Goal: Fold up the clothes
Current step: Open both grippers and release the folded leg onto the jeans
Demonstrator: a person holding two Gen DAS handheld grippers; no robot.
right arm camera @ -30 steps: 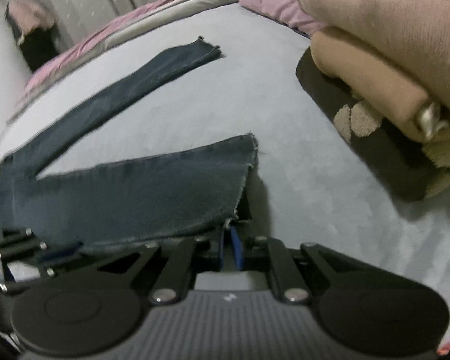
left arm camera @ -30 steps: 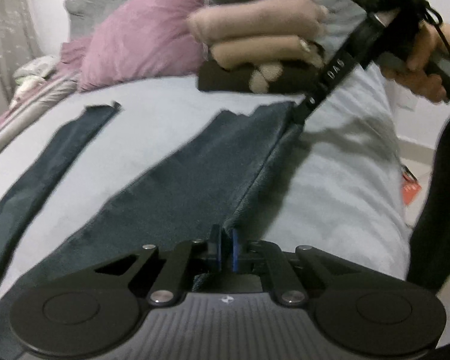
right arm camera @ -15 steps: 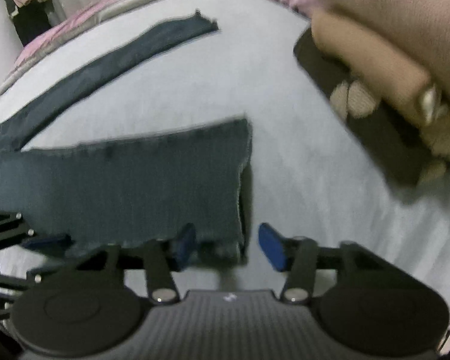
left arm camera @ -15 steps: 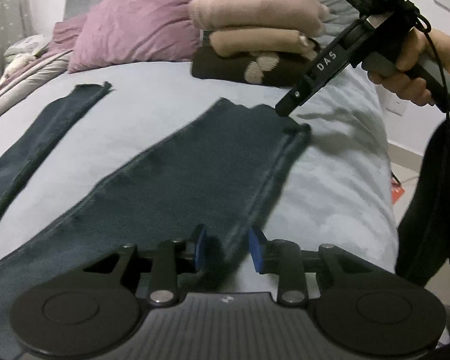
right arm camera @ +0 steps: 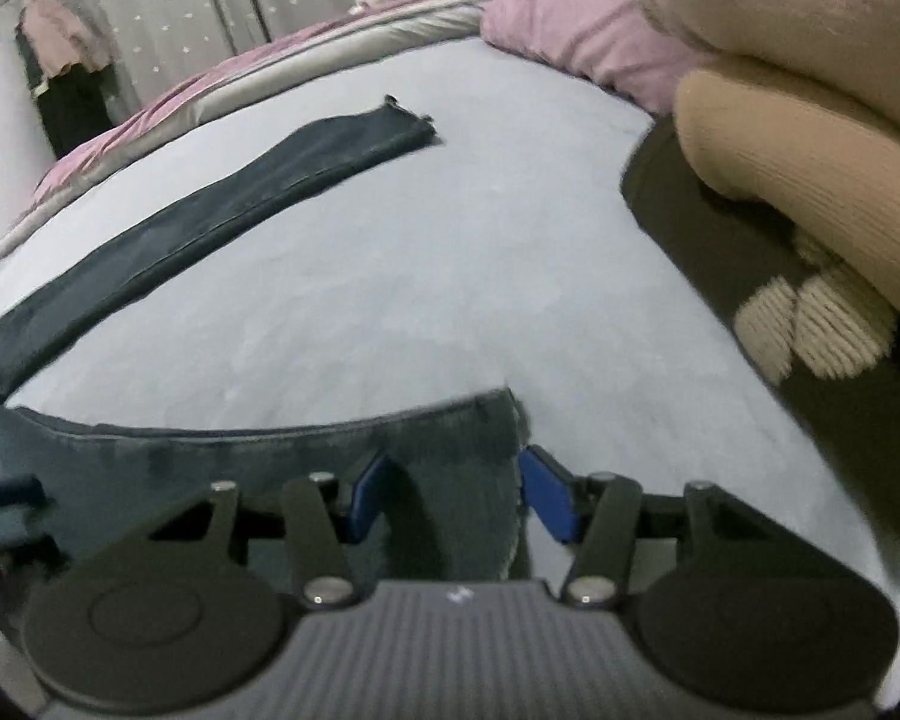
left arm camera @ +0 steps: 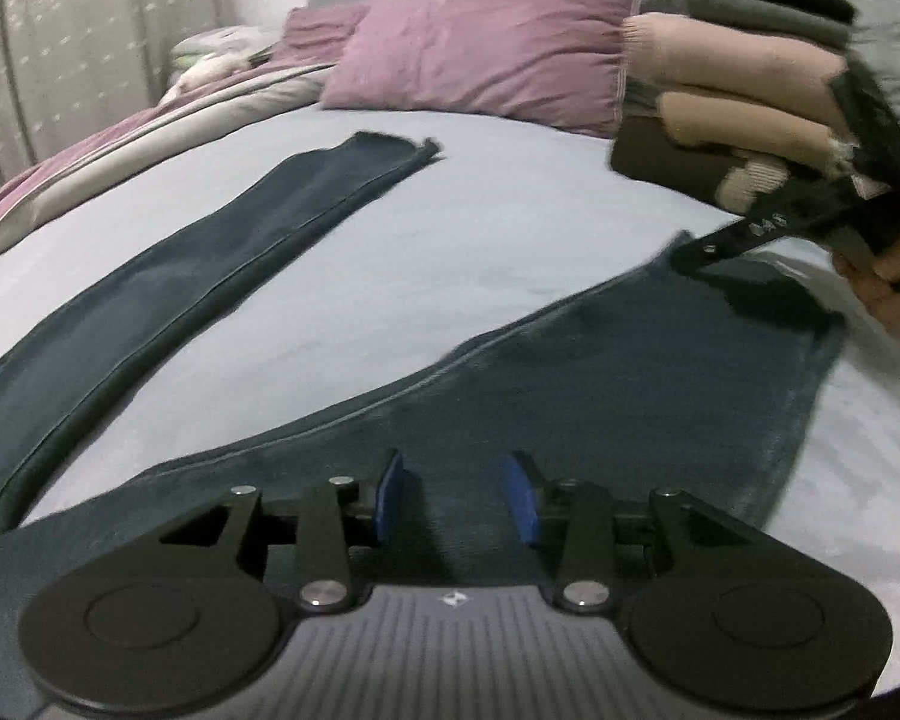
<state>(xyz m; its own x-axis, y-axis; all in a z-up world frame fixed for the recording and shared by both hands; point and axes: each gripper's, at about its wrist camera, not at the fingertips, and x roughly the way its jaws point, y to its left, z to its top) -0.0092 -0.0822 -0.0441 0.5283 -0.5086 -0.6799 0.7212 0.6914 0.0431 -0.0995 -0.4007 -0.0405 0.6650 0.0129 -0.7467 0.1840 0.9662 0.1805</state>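
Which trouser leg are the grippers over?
The near trouser leg, under the left gripper and right gripper; the far leg lies alone.

The dark blue jeans [left arm camera: 600,396] lie flat on the pale bed [left arm camera: 510,228]. The two legs are spread apart like a big V. One leg [left arm camera: 228,252] is long and thin and runs away toward the pillows. Its end is a bit frayed. The other leg [right arm camera: 438,456] is close by and looks wide. Its cut end lies flat on the bed, with a small fold at the edge. A seam runs down each leg. The cloth is smooth, with few wrinkles. The waist part is out of sight.
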